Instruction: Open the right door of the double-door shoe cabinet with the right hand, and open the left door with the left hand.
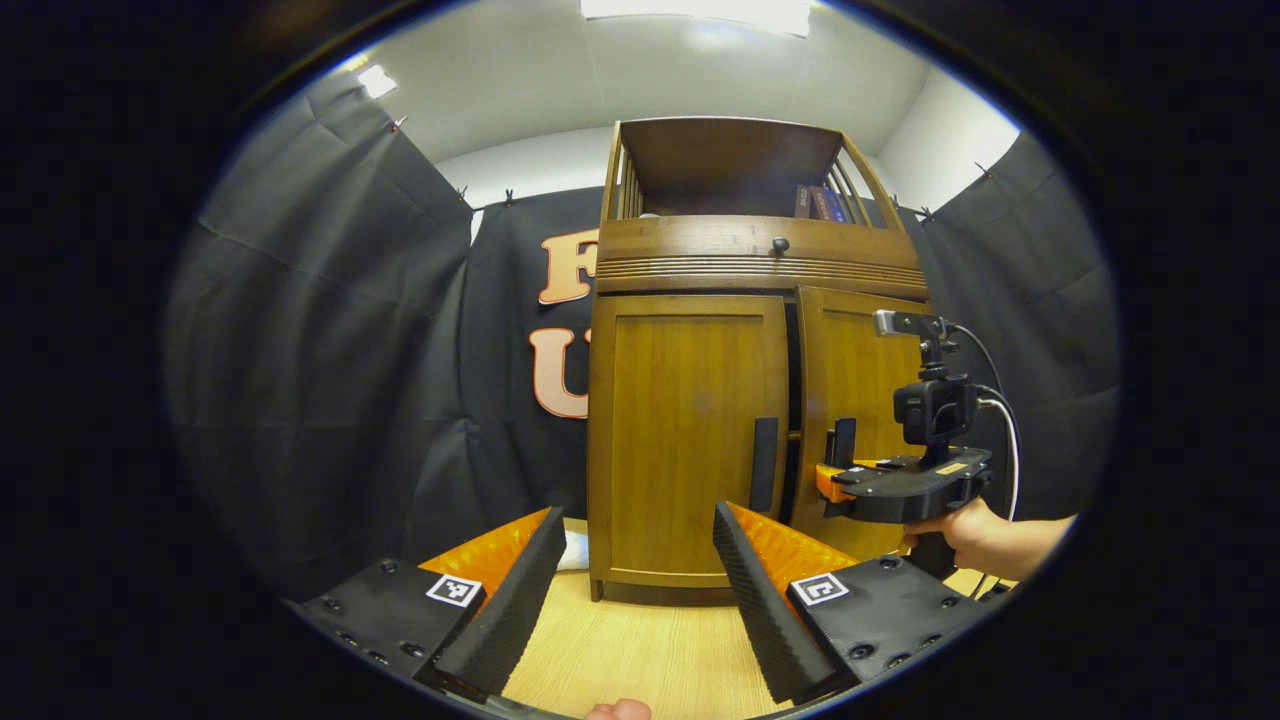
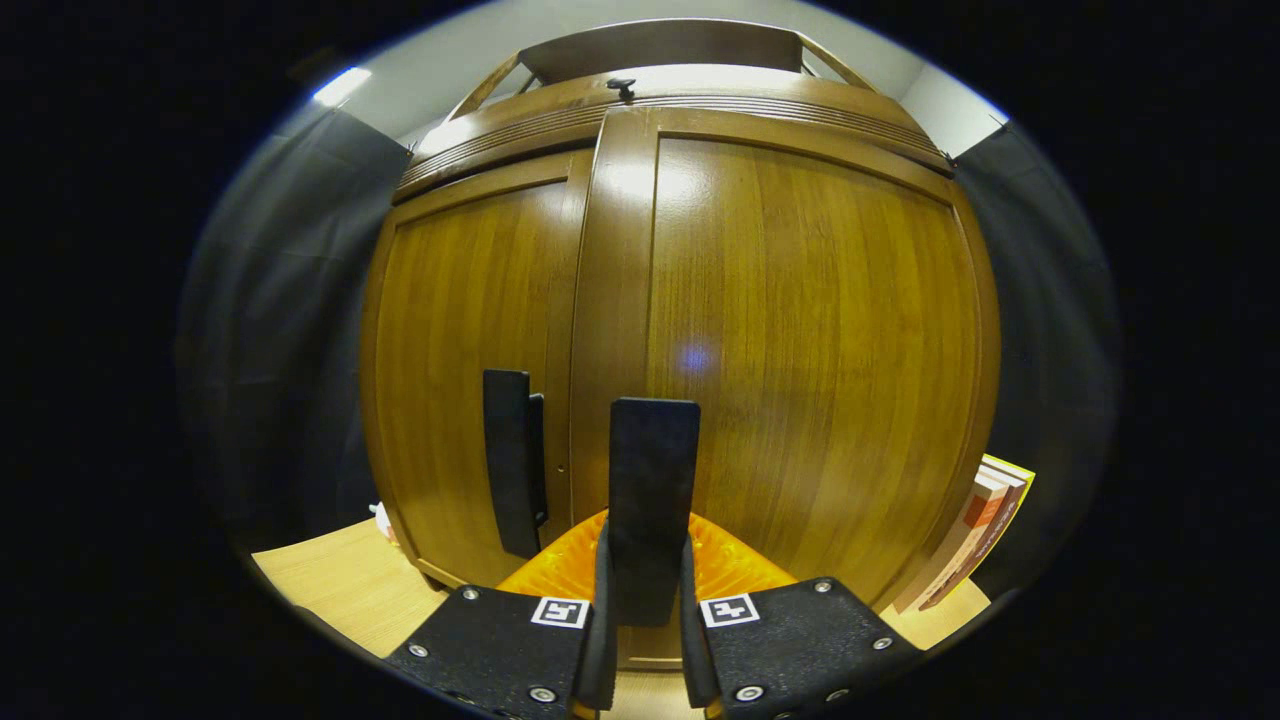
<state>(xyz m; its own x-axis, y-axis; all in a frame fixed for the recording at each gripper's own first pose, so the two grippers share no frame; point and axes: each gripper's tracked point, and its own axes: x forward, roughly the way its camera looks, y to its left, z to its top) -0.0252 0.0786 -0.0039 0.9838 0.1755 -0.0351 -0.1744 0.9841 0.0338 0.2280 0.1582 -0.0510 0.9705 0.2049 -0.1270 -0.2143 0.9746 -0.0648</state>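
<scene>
Open floor (image 1: 640, 650) to left door (image 1: 685, 440), right tool (image 1: 835, 478) beside.

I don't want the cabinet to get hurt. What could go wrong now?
The right gripper pinches the right door's handle near its bottom end, so it might slip off when pulled. The right door is already ajar and may swing toward the open left gripper, which waits close in front of the left door.
</scene>
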